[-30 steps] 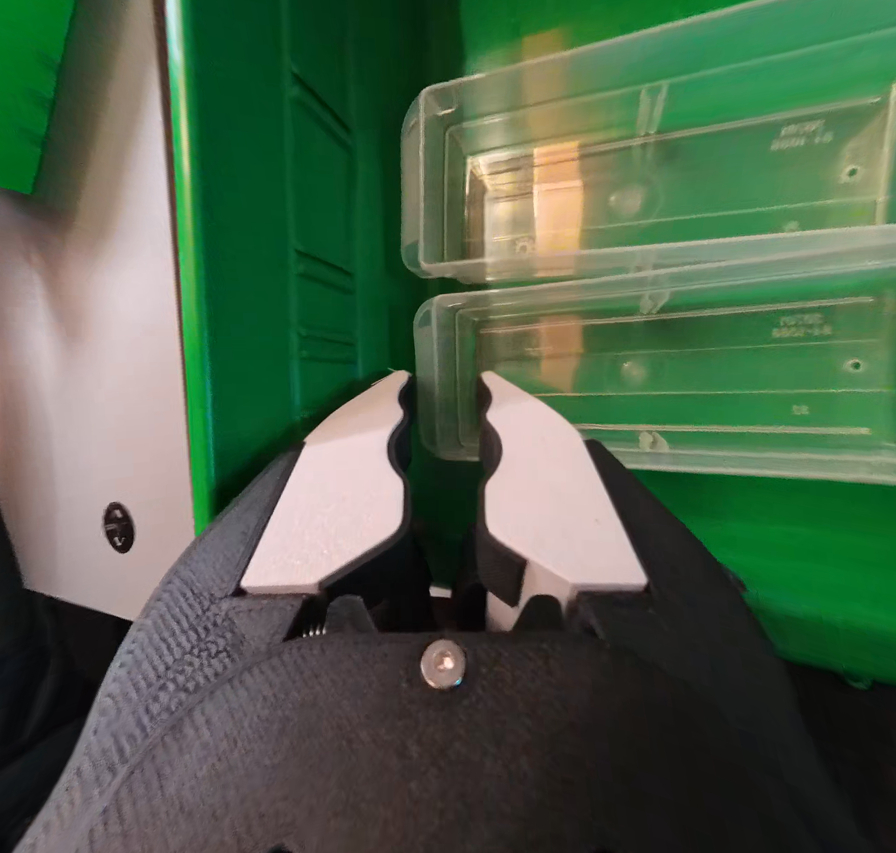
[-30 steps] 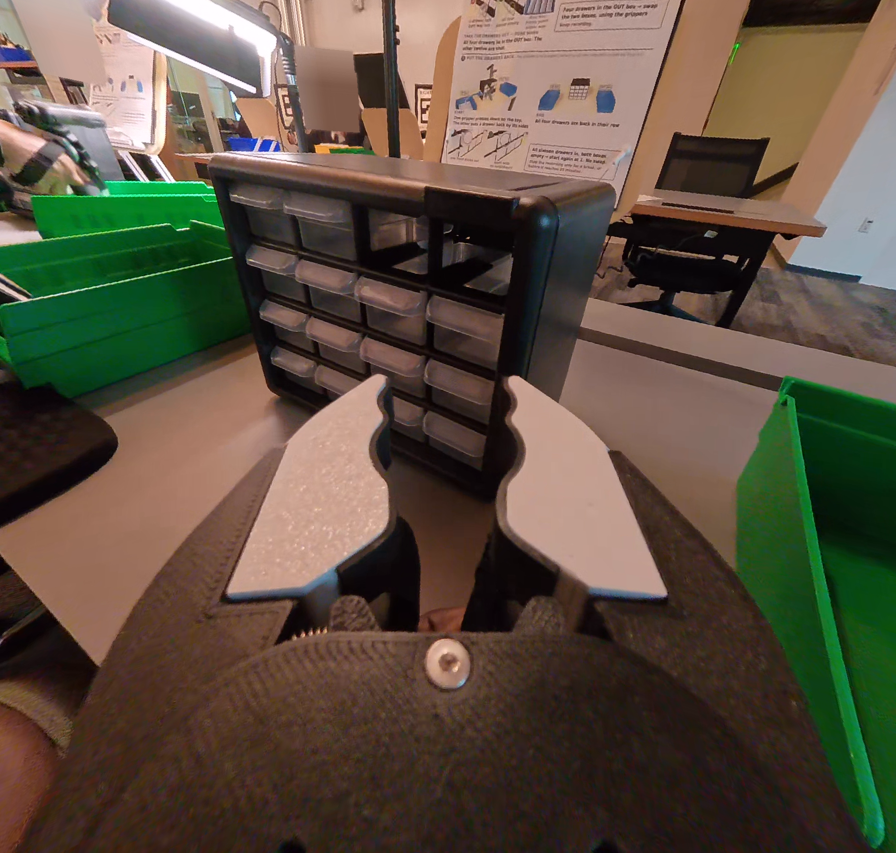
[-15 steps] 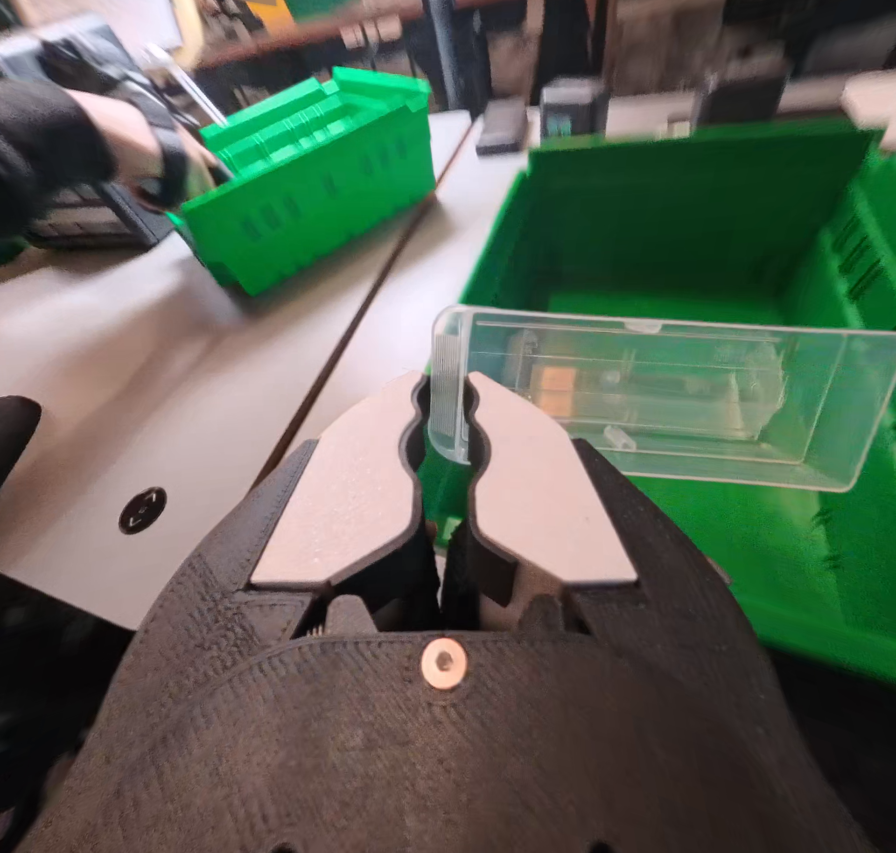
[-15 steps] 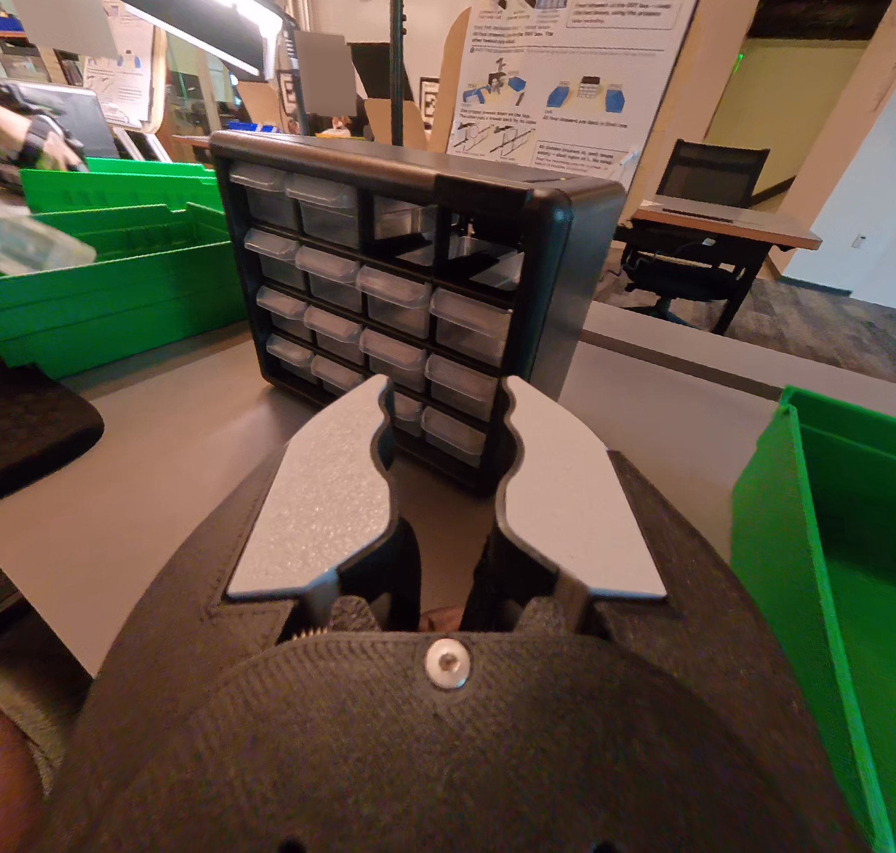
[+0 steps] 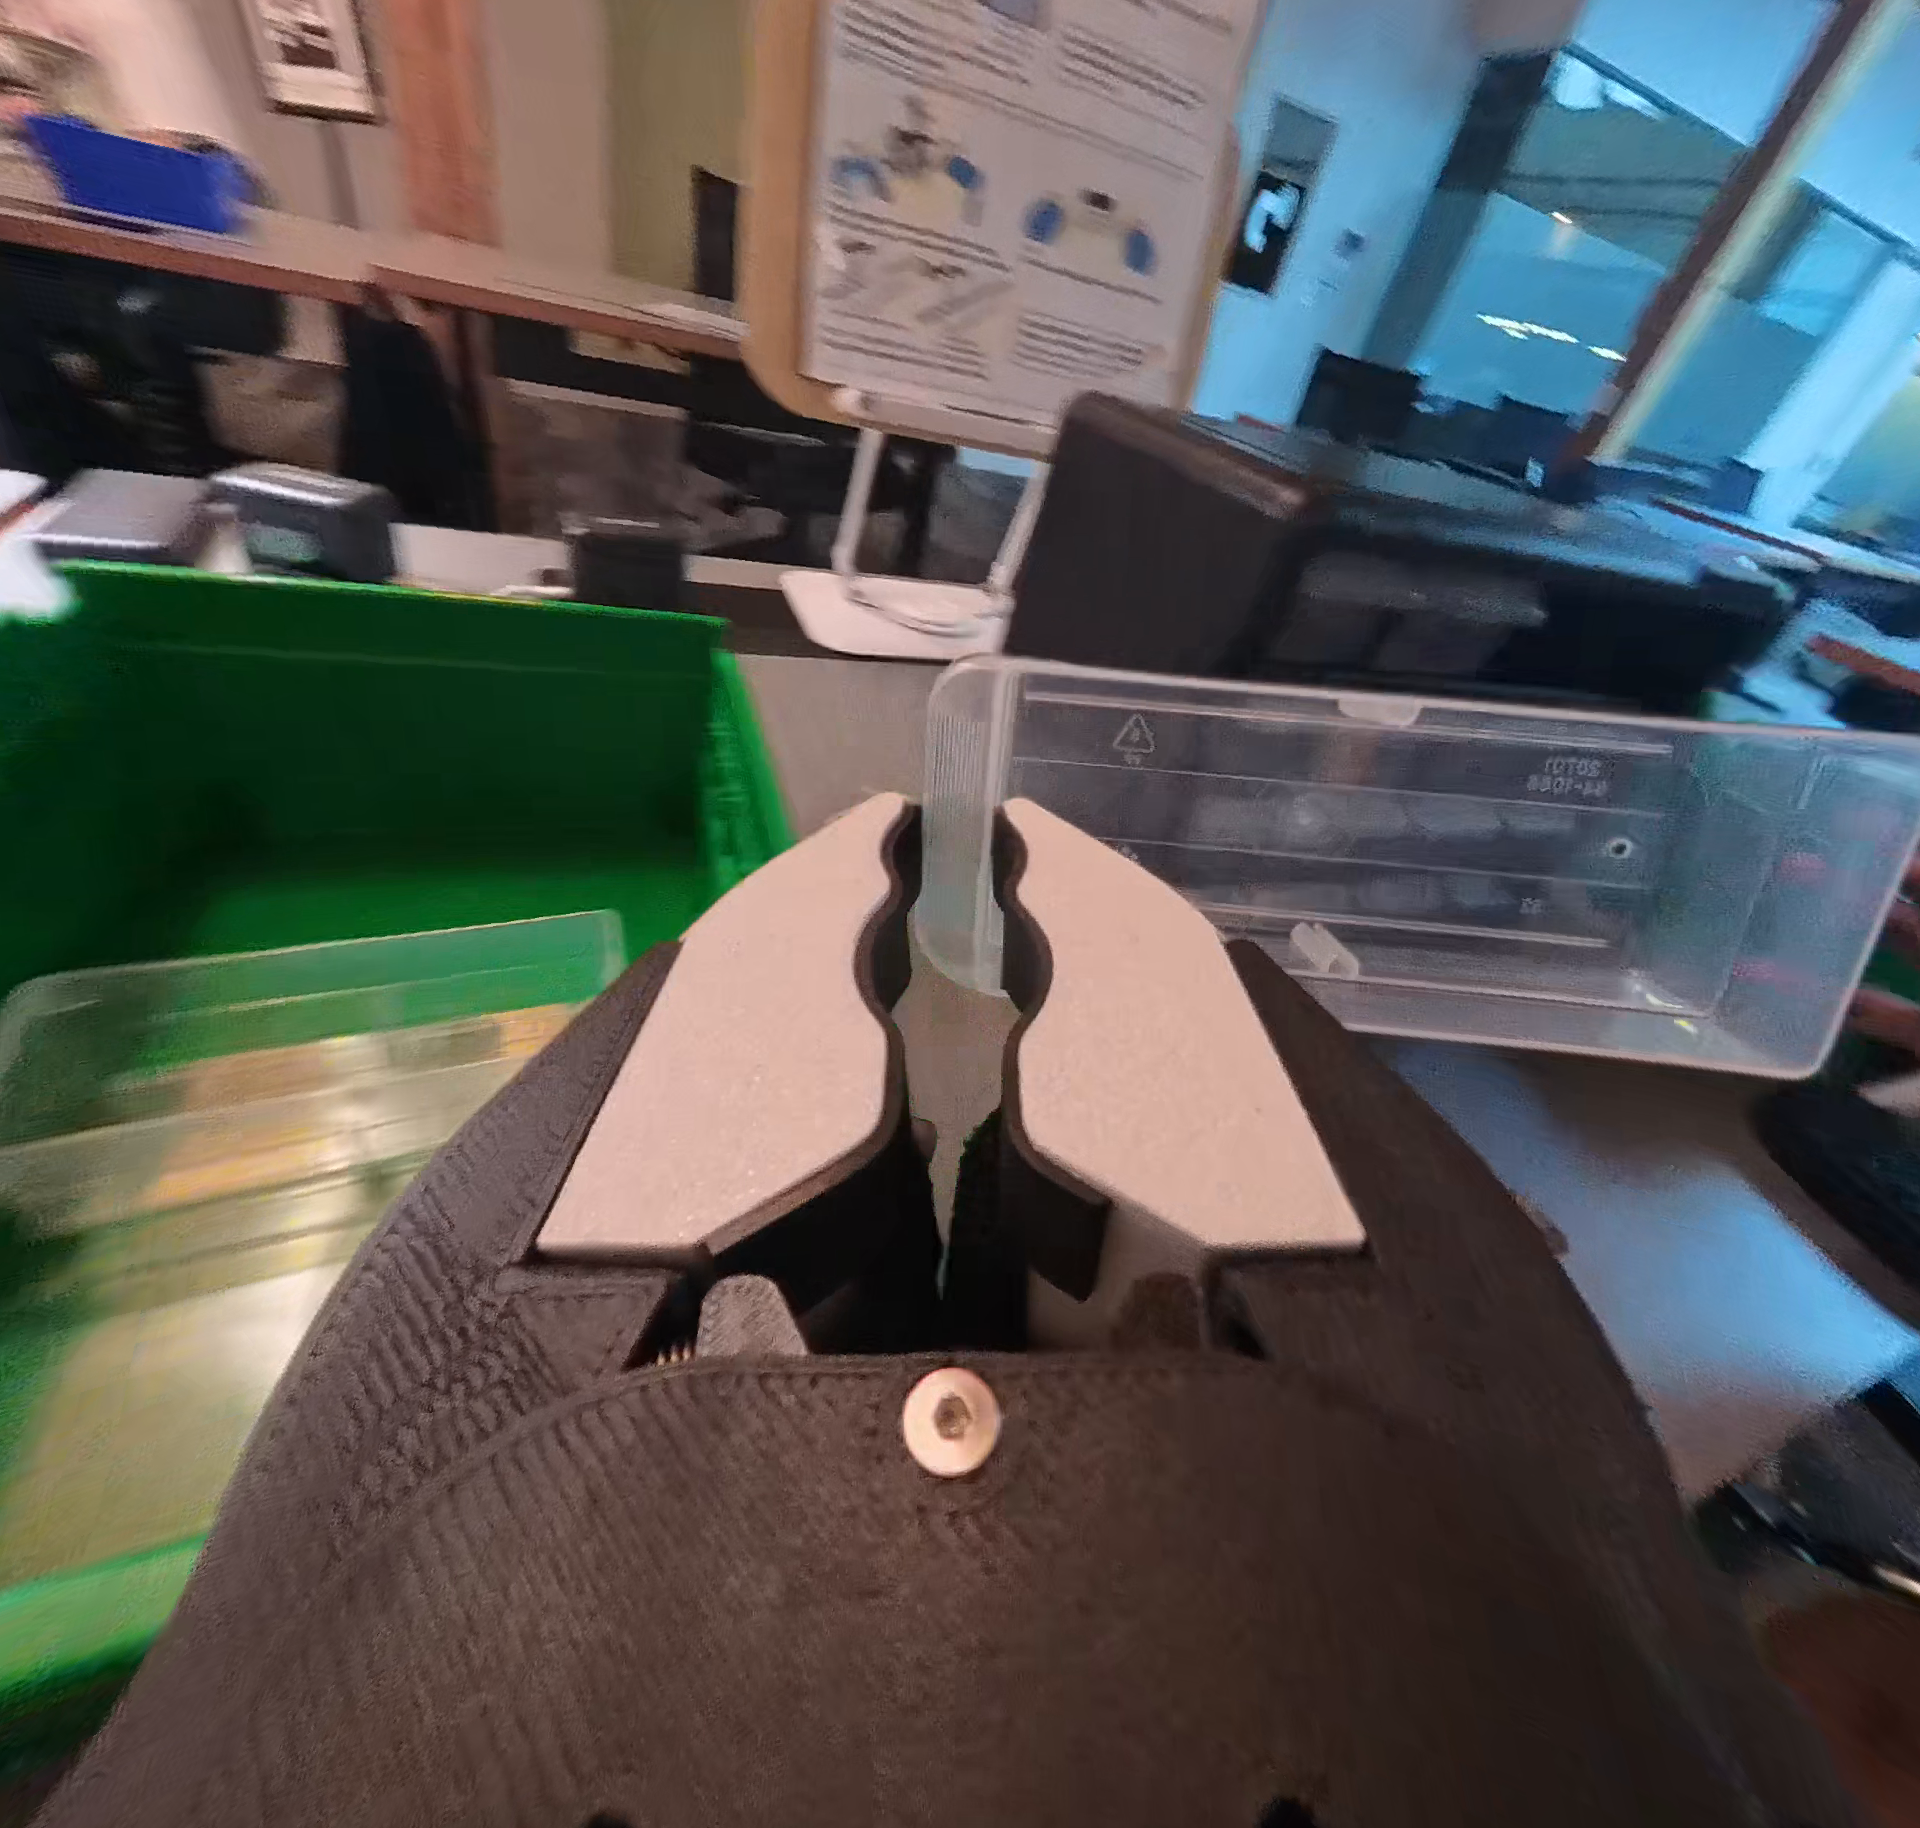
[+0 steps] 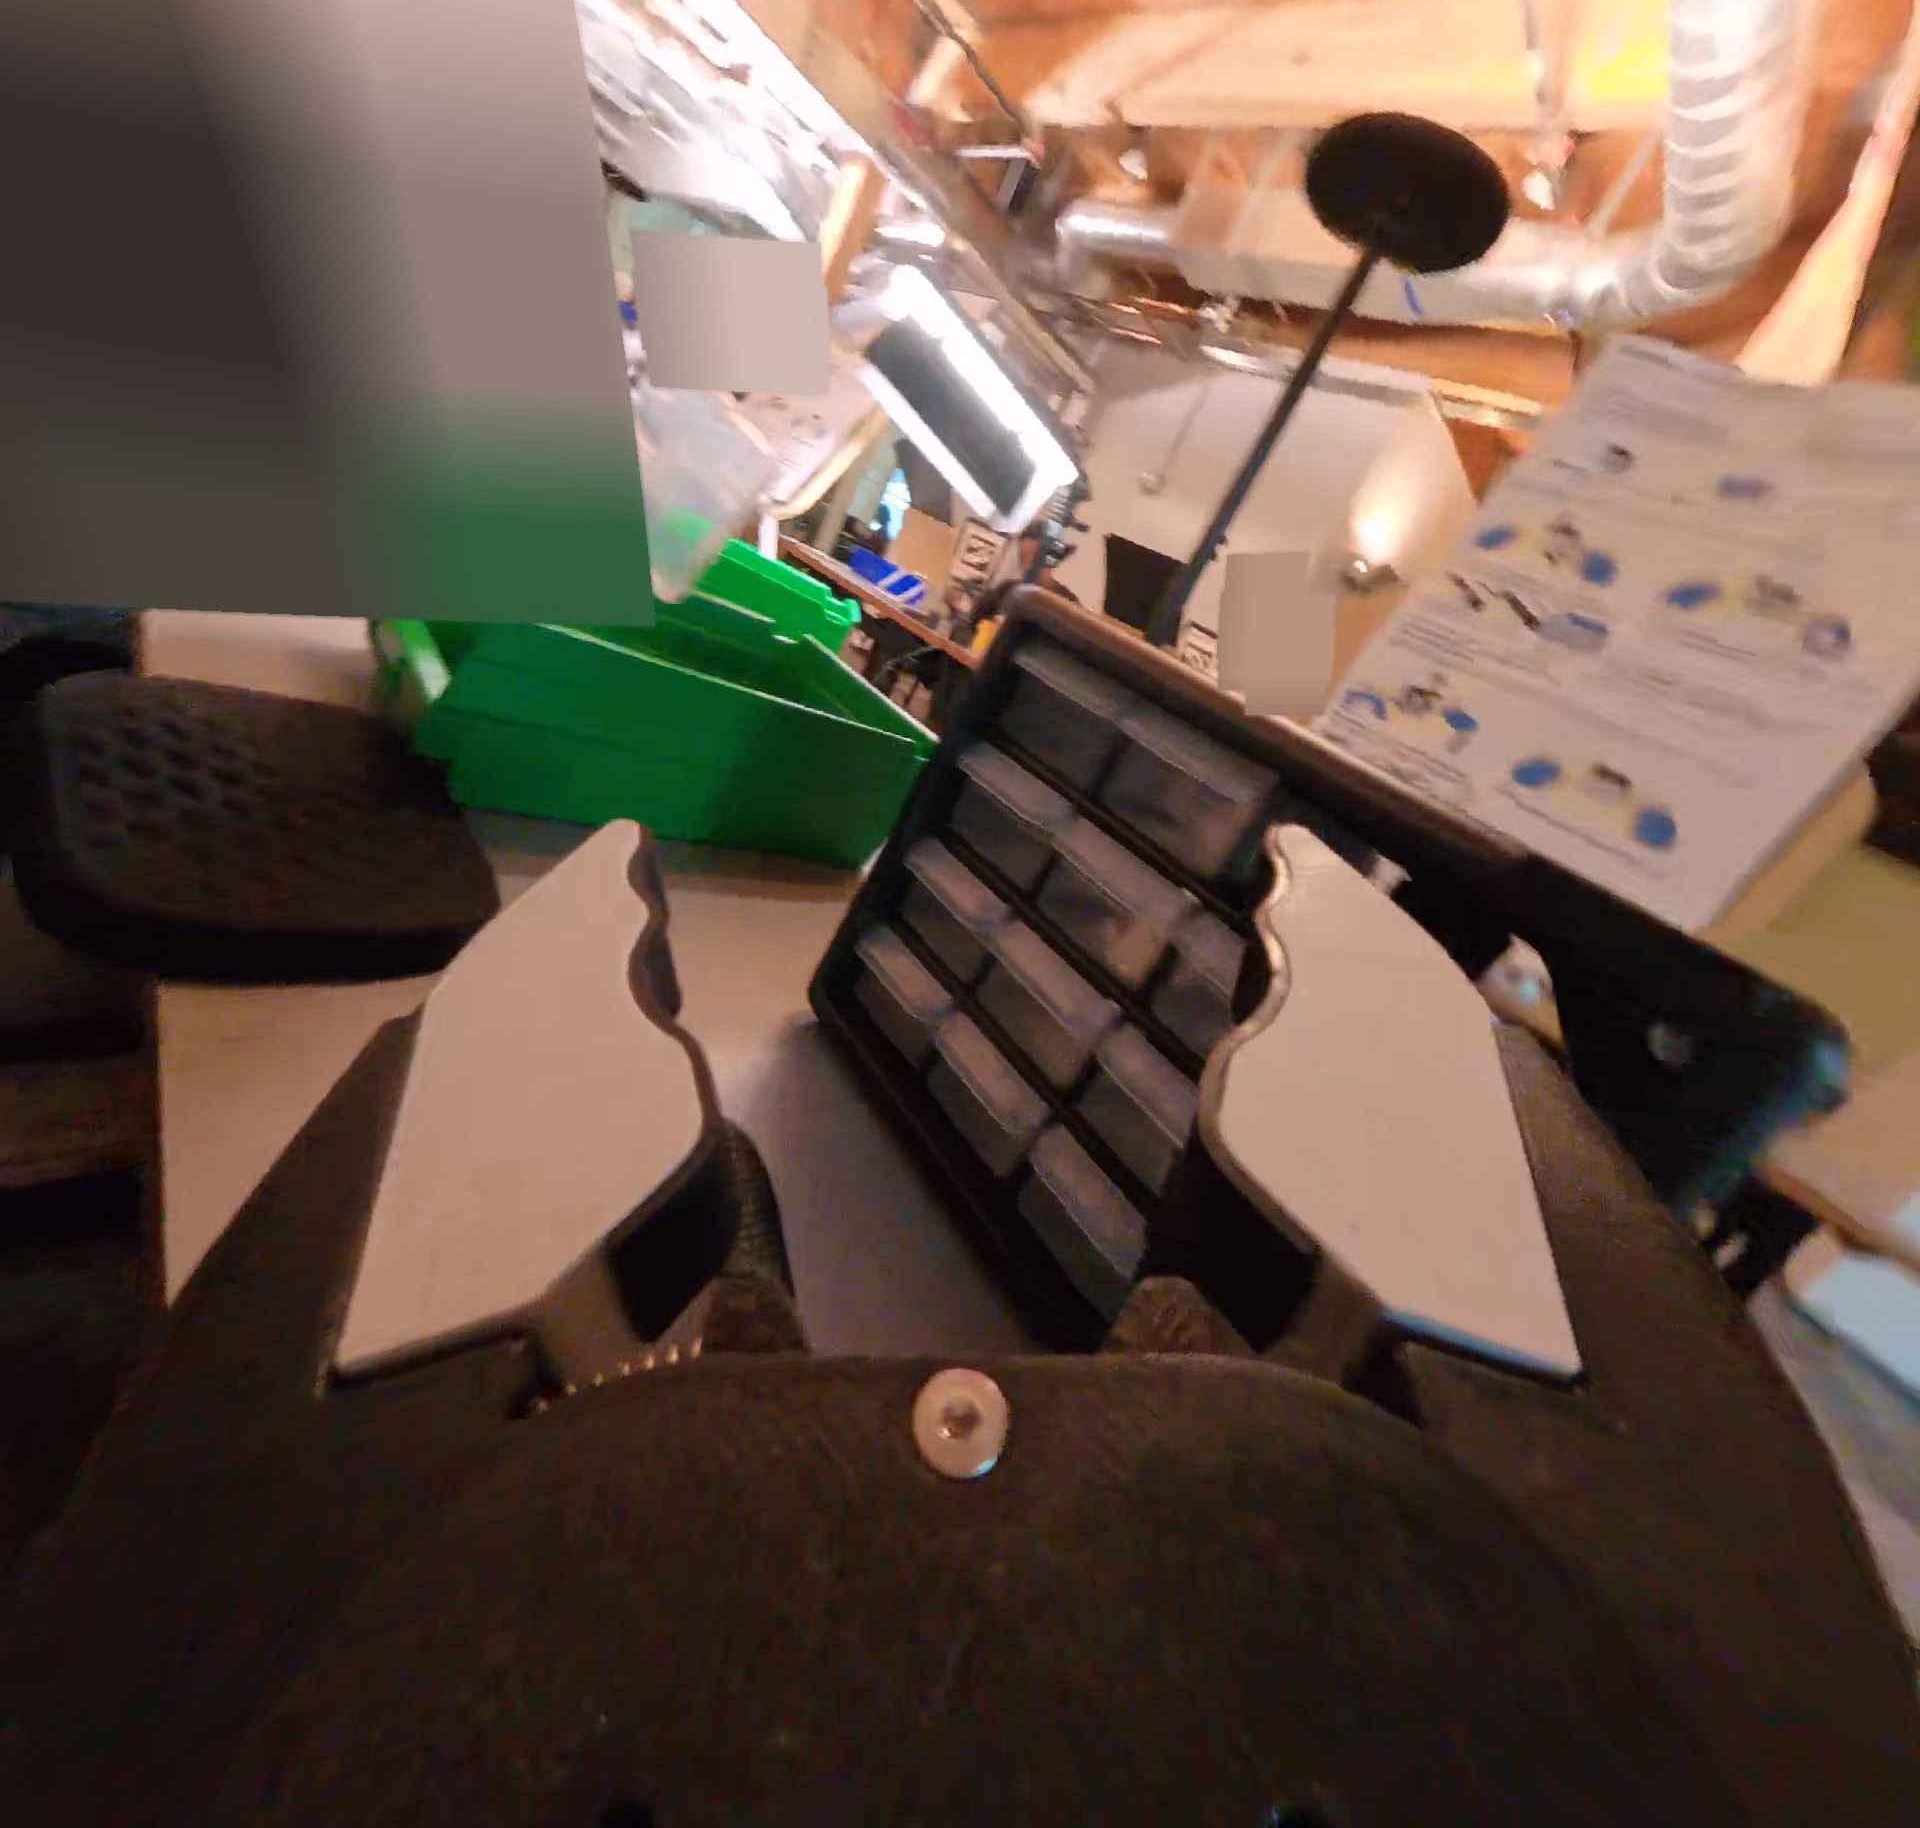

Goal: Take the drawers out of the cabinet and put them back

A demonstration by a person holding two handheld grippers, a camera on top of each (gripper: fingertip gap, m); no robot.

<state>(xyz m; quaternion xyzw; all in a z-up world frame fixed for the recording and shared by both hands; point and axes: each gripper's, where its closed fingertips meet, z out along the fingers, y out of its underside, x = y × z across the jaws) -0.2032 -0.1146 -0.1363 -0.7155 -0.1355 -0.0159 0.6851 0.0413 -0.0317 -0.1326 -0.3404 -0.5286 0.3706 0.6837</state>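
Left gripper (image 5: 954,905) is clamped on one short end of a clear plastic drawer (image 5: 1455,885), which hangs out sideways to its right in mid-air, above the table and in front of the black cabinet (image 5: 1299,573). Risk as I see it: grip is thin and off-centre w/ all the drawer's length on one side, so it could pivot or slip between the smooth grey fingers (image 5: 748,1030) if swung fast, & it'd need squaring up before it'll slide into a slot. Right gripper (image 6: 956,947) is empty, jaws spread wide, tilted toward the cabinet front (image 6: 1049,957) w/ its grid of small translucent drawers. Drawer is hard, glossy, thin-walled, boxy w/ rounded corners. Another clear drawer (image 5: 301,1051) lies in the green bin (image 5: 364,698), blurred. Gripper bodies are rough, ribbed black print.
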